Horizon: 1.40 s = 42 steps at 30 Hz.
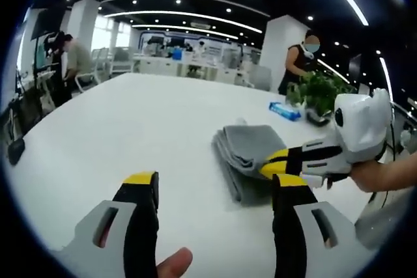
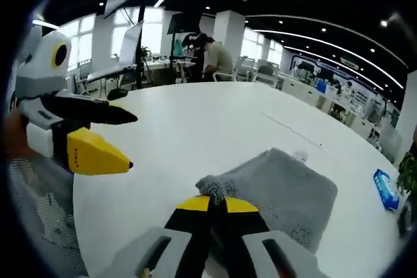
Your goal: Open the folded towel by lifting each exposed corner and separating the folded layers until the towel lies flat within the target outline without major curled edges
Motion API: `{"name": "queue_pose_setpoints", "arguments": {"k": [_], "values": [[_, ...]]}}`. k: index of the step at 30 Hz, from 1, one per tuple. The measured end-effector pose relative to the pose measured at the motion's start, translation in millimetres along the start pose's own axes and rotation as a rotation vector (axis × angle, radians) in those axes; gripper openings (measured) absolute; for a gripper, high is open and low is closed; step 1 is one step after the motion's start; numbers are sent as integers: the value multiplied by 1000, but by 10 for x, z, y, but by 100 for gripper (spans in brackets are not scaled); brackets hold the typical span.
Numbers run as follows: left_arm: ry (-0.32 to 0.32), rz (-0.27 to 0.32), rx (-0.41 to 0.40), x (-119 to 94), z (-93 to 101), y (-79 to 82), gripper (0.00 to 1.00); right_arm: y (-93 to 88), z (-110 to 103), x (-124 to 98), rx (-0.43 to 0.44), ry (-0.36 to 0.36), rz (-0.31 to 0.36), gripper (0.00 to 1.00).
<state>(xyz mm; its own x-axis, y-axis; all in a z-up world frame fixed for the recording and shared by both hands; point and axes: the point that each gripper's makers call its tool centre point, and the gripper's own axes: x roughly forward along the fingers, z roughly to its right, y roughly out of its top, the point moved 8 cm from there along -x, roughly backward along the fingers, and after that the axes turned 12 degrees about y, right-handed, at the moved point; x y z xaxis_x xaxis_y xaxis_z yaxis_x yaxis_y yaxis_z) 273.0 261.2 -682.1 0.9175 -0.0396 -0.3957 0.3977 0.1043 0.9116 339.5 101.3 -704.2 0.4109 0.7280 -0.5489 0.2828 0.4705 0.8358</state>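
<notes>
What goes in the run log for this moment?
towel: folded on table | right gripper: shut on towel corner | left gripper: open, apart from towel

One folded grey towel (image 1: 249,154) lies on one white worktop (image 1: 143,135). Two grippers are in use: the left gripper (image 1: 215,190) and the right gripper (image 2: 217,204). One blue packet (image 1: 285,111) and one potted plant (image 1: 319,92) sit at the worktop's far side. Two people are visible in the left gripper view, and one thumb tip (image 1: 174,263).
</notes>
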Motion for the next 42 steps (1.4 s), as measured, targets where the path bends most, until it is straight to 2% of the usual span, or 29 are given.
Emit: {"name": "queue_pose_setpoints", "arguments": {"k": [14, 20, 26, 42], "values": [[0, 1, 17, 8, -5, -5, 70, 181, 169, -276, 43, -46, 93, 1], [-1, 15, 133, -8, 72, 0, 69, 210, 195, -390, 44, -64, 109, 1], [-25, 15, 167, -15, 128, -6, 68, 248, 255, -527, 52, -93, 136, 1], [-27, 7, 156, -6, 122, -5, 66, 257, 458, -829, 96, -184, 181, 1]]}}
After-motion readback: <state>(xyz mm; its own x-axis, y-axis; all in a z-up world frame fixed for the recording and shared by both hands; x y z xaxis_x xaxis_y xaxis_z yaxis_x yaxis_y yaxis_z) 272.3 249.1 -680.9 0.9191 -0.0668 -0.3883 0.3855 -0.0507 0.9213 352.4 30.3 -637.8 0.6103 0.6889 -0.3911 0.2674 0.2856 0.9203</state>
